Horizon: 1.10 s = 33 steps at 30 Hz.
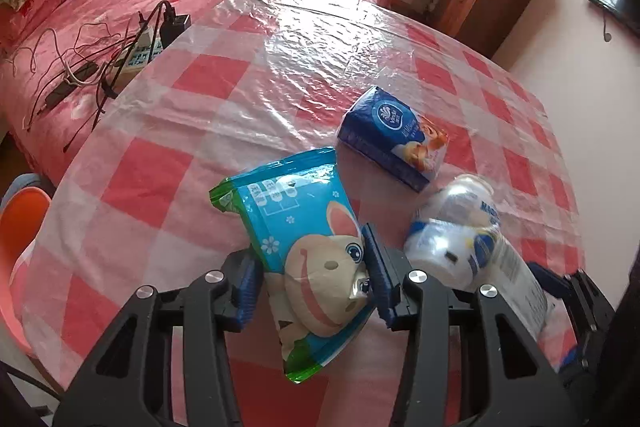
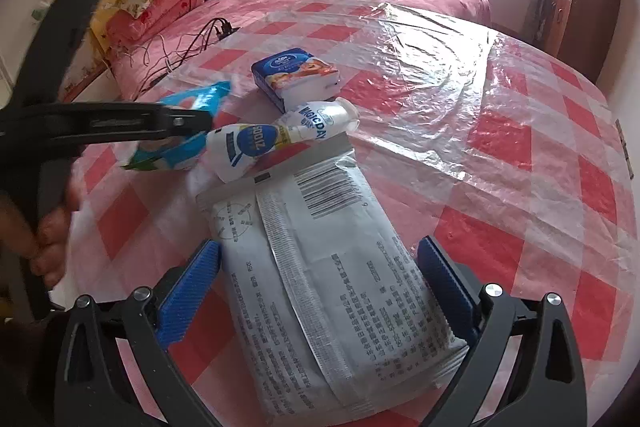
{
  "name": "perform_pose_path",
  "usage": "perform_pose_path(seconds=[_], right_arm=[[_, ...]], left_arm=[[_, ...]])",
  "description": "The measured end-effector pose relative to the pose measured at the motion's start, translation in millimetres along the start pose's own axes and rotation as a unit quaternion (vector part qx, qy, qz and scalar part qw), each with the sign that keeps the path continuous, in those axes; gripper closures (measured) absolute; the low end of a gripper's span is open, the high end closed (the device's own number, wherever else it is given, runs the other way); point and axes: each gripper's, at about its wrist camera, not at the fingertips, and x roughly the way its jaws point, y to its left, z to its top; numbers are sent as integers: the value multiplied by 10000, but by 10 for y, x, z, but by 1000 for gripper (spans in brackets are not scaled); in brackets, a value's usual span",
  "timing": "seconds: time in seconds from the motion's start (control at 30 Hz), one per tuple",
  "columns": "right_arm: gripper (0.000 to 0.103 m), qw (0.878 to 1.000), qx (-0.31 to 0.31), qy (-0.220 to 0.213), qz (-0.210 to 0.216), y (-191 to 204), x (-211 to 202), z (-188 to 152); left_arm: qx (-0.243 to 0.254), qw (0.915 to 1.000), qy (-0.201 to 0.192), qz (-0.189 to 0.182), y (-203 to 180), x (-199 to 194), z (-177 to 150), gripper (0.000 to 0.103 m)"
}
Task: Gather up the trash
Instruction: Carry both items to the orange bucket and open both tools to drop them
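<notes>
Your left gripper (image 1: 314, 283) pinches the blue snack packet (image 1: 304, 251) on the checked table (image 1: 160, 179), your right gripper (image 2: 320, 291) holds the grey pouch (image 2: 320, 267) across its width; squeeze both firmly before lifting.

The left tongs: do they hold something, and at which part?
Yes. The left tongs grip the blue cartoon snack bag across its lower half, one pad on each side edge.
</notes>
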Motion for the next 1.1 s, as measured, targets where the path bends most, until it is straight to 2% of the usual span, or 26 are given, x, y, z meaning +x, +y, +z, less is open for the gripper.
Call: perform_pose_path(seconds=[0.33, 0.5, 0.63, 1.1], right_arm=[[8, 9988, -224, 73, -426, 125, 105, 67], [14, 9964, -423, 79, -727, 214, 147, 75], [18, 9956, -505, 42, -788, 253, 153, 64], [25, 9926, 137, -105, -1201, 303, 12, -47]], left_arm=[[384, 9990, -110, -208, 176, -294, -155, 55], [552, 9976, -180, -387, 271, -392, -260, 56], [612, 9961, -203, -596, 349, -429, -340, 57], [601, 9897, -246, -1279, 561, -404, -480, 57]])
